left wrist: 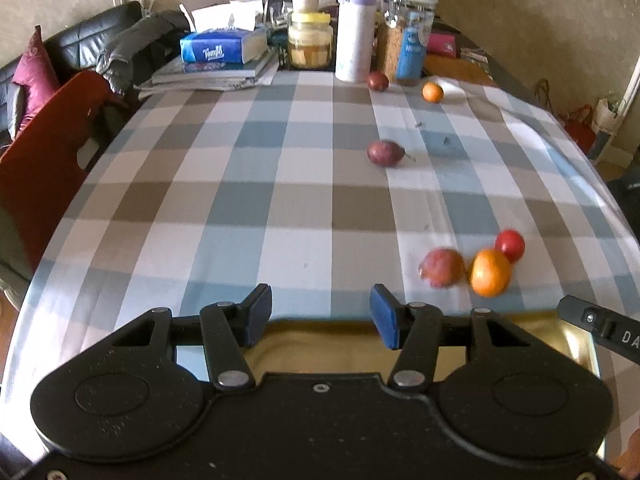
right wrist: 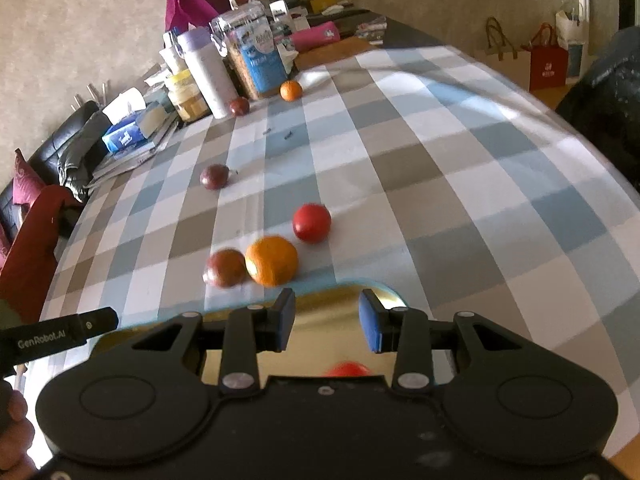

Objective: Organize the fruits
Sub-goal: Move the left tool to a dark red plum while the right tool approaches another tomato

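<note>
- Both grippers hang over the near edge of the bench, above a shiny gold tray; the left gripper has its blue pads apart with nothing between them.
- Likewise the right gripper stands part open and empty, its pads well clear of any fruit.
- Under the right gripper, a red fruit lies in the tray, mostly hidden by the gripper body, so its kind is hard to tell.
- Just beyond the tray, three fruits sit close together on the checked cloth: a brownish-red fruit touching a large orange, and a red tomato-like fruit just beside the orange.
- Farther out, a dark purple fruit with a short stem lies alone near the middle of the bench.
- At the far end, another dark purple fruit rests just beside a white bottle, and a small orange sits near a clear jar with a blue label.
- Left of the bottle stand a yellow-lidded jar and a blue tissue pack on a stack of papers.
</note>
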Action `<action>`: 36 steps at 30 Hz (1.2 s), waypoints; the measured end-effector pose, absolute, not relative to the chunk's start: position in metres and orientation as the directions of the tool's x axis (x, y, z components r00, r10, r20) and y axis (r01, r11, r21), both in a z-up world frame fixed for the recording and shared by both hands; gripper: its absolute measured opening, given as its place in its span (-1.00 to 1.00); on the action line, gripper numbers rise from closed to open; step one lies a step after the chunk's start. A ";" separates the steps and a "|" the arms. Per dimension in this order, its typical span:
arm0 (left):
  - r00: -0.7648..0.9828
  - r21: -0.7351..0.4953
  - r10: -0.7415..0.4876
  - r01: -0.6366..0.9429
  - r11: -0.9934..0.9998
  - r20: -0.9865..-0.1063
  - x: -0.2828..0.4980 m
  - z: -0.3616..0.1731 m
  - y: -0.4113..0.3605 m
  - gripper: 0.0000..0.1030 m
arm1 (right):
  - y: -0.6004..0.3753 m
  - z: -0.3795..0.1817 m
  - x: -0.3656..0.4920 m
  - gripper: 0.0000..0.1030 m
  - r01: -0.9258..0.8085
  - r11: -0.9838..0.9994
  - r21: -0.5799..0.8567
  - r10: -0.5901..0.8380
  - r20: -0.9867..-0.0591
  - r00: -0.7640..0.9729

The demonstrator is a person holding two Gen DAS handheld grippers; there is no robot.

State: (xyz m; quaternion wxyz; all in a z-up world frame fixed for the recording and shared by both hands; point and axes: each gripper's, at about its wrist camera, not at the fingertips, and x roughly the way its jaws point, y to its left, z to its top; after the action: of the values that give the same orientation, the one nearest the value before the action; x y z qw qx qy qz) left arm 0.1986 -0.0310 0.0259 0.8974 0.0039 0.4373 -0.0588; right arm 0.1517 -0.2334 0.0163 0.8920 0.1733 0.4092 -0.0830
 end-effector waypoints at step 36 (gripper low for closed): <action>0.662 -0.084 -0.061 -0.003 0.997 -0.747 0.336 0.015 -0.087 0.18 | -0.252 -0.016 0.282 -0.25 0.530 0.815 0.235 -0.130 -0.817 0.561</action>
State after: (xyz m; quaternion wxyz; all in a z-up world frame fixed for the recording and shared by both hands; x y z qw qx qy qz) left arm 0.3357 -0.0874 0.0154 0.9108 -0.0386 0.4108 -0.0160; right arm 0.2822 -0.2516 -0.0158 0.8518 0.2348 0.4264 -0.1937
